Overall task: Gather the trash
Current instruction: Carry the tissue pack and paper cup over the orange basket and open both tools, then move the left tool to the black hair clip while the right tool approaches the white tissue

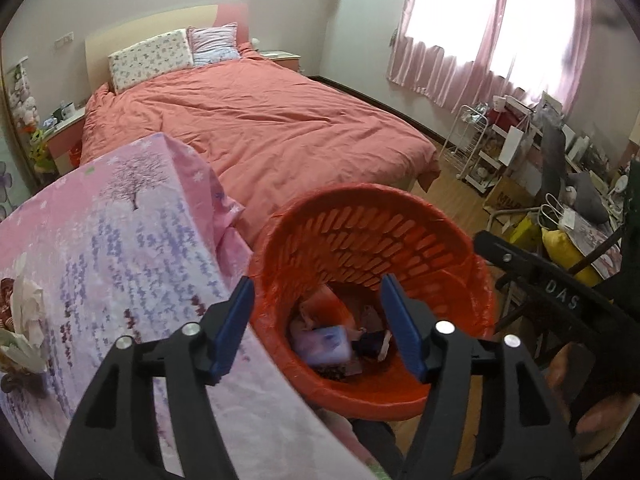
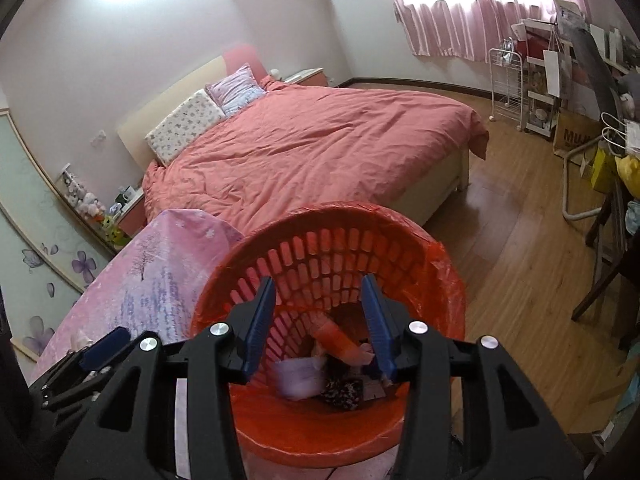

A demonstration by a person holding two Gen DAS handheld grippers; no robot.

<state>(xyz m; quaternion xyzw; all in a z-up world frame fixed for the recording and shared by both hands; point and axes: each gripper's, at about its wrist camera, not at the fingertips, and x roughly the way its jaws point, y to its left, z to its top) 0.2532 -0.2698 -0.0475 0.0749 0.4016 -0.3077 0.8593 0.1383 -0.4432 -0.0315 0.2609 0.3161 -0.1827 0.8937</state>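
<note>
Left wrist: left claw (image 1: 318,326), right claw (image 2: 320,324) both released, empty, above trash basket (image 1: 360,220)

Glaring curtained window (image 1: 496,20), fisheye edges, slight blur

The round orange slotted plastic waste basket (image 2: 352,256) carries a thin, glossy, crinkled orange plastic liner (image 2: 448,280). Beside it lies soft matt pink floral-printed cloth (image 1: 120,240), and the brown wood-plank floor (image 2: 520,248) shines smoothly.

Both grippers tilting downward, jaws apart

The left gripper (image 1: 318,326) and right gripper (image 2: 320,322) are angling down side by side, blue pads standing apart, nothing pinched between them.
</note>
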